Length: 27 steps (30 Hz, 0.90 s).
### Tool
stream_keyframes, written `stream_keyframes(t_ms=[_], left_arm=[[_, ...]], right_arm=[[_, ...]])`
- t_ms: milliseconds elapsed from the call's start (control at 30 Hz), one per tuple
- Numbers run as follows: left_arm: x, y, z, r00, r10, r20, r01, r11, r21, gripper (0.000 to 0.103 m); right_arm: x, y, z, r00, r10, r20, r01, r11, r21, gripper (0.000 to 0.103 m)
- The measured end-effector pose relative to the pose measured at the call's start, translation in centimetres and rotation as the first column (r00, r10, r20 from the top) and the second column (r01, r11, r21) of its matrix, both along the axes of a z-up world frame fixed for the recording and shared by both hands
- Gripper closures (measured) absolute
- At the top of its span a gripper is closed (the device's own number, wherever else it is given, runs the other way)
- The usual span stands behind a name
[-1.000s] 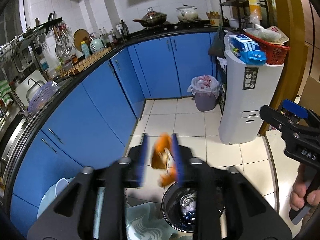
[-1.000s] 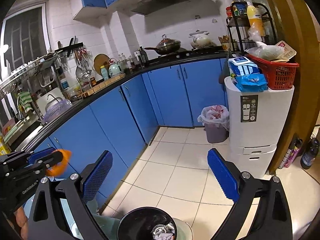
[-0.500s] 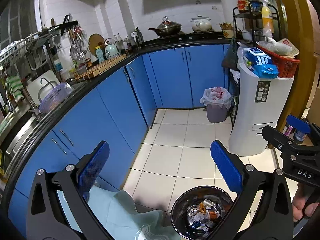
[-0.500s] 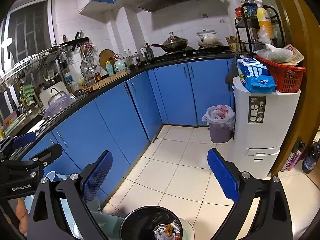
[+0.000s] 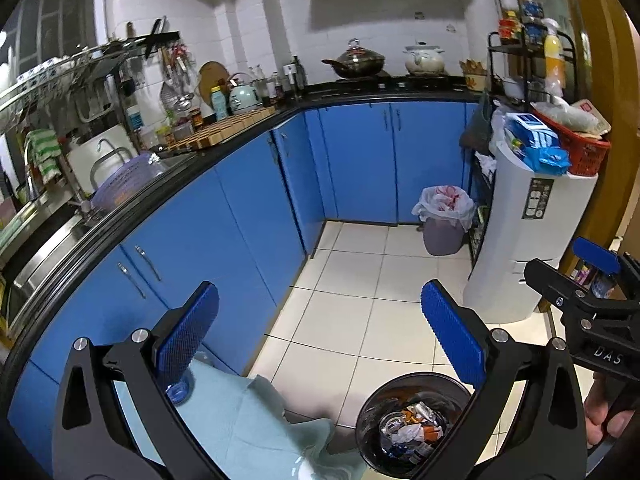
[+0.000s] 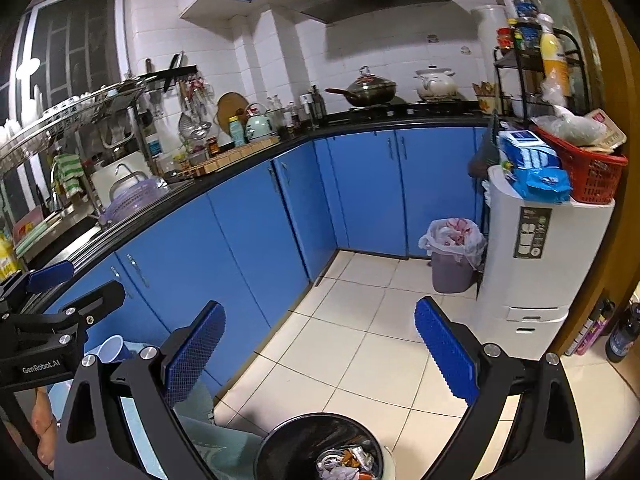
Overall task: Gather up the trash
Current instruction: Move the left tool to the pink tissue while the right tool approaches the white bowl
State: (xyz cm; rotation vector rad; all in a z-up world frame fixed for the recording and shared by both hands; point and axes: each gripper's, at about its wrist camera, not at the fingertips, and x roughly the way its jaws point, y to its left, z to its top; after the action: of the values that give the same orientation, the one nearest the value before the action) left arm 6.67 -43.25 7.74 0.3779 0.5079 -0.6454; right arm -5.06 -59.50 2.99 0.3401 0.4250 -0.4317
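Note:
A black round trash bin stands on the tiled floor below both grippers, holding several wrappers and scraps, some orange. It also shows in the right wrist view. My left gripper is open and empty, above and left of the bin. My right gripper is open and empty above the bin. The right gripper shows at the right edge of the left wrist view; the left gripper shows at the left edge of the right wrist view.
A pale green cloth covers a surface at lower left, with a blue cup on it. Blue cabinets curve along the left. A lined waste bin and a white appliance carrying a red basket stand at right.
My left gripper was shut on an orange wrapper a second ago; it opened and the wrapper now lies in the black bin. The left gripper has since lifted. The right gripper stayed open.

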Motion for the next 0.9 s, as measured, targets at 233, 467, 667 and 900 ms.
stream_keyframes(t_ms=[233,467,667,900], left_arm=[[2.6,5.3,-0.7,0.995,0.095,-0.028,-0.096,0.995,-0.024,0.003],[6.0,12.2,-1.6,0.976,0.204,-0.074,-0.208,0.977,-0.048,0.003],[8.5,17.6,-2.3,0.955,0.276,-0.111,-0.285,0.956,-0.073,0.003],[10.7,23.1,-3.6,0.927,0.343,-0.15,-0.358,0.93,-0.087,0.003]], right_arm=[[3.8,4.4,0.3,0.996,0.087,-0.018,-0.087,0.996,-0.024,0.01],[8.0,9.4,0.1,0.983,0.18,-0.042,-0.182,0.983,-0.037,0.01],[11.4,14.2,0.1,0.964,0.258,-0.061,-0.261,0.964,-0.053,0.01],[15.0,18.9,-0.1,0.941,0.326,-0.089,-0.333,0.94,-0.072,0.01]])
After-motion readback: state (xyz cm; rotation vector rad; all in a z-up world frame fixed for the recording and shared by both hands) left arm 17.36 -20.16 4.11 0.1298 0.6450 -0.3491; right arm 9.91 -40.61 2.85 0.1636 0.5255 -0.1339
